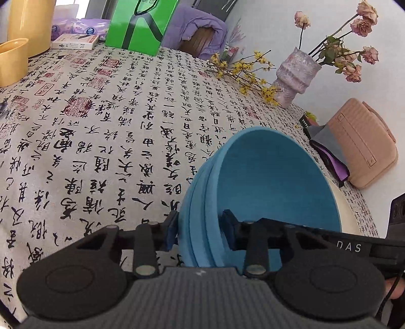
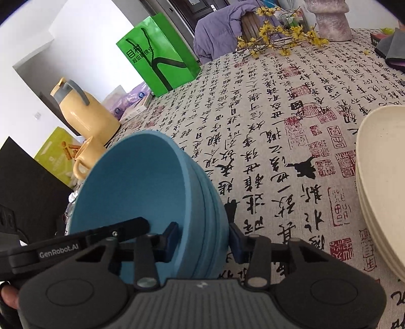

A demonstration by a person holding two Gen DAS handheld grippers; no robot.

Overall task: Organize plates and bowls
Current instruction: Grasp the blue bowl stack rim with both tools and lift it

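The left tongs [image 1: 200, 231] and the right tongs [image 2: 205, 240] each clamp one side of the rim of the blue bowls [image 1: 265, 182], a nested stack tilted above the bench [image 1: 114, 126]. Cream plates [image 2: 382, 182] sit stacked just right of the bowls, with a vase [image 1: 293, 76] and a green bag [image 1: 141, 22] far behind them.

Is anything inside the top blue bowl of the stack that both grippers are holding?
Nothing shows inside the top blue bowl except one finger of each gripper over its rim. Its lowest part is hidden behind the grippers.
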